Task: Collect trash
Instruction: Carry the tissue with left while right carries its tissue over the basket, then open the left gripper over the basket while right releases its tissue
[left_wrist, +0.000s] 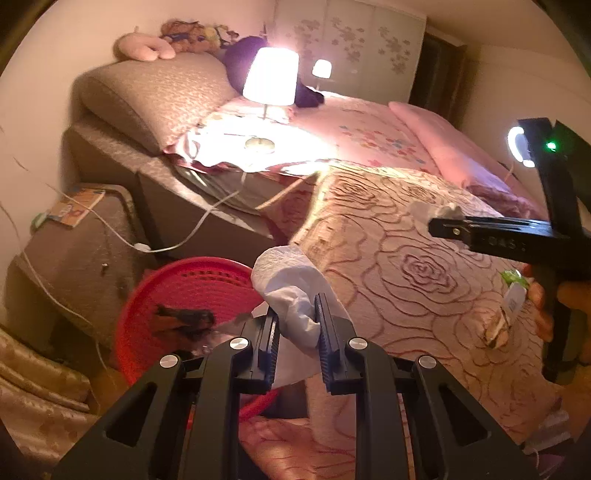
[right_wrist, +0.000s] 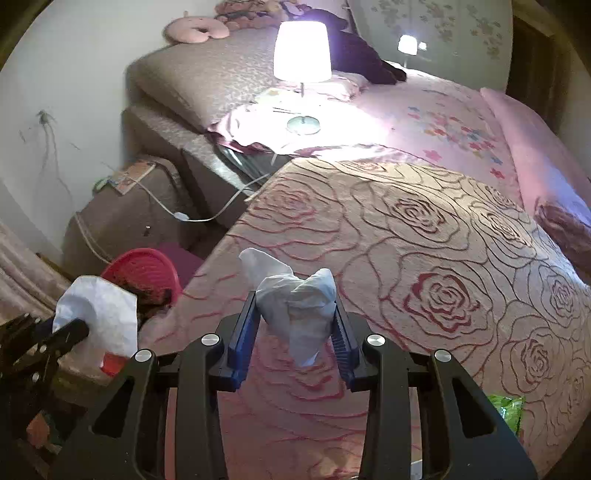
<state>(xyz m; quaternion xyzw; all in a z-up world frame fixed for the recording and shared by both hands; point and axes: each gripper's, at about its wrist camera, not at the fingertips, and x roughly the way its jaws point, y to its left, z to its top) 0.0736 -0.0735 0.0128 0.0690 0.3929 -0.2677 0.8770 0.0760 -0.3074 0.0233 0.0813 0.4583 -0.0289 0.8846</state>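
Observation:
My left gripper (left_wrist: 297, 312) is shut on a crumpled white tissue (left_wrist: 291, 284), held over the near rim of a red basket (left_wrist: 177, 291) on the floor beside the bed. Dark scraps lie in that basket. My right gripper (right_wrist: 295, 300) is shut on a second white tissue (right_wrist: 299, 310), lifted just above the rose-patterned blanket (right_wrist: 424, 229). The left wrist view shows the right gripper (left_wrist: 441, 226) from the side with its tissue (left_wrist: 434, 211). The right wrist view shows the left gripper (right_wrist: 72, 328) with its tissue (right_wrist: 99, 310) near the basket (right_wrist: 144, 267). A green wrapper (right_wrist: 508, 406) lies on the blanket.
A lit lamp (left_wrist: 269, 77) stands on the bed by the padded headboard, its white cord (left_wrist: 166, 248) trailing down. A brown bedside cabinet (left_wrist: 81, 258) with a booklet stands behind the basket. Plush toys (left_wrist: 184, 37) sit on the headboard. A hand (left_wrist: 543, 306) grips the right tool.

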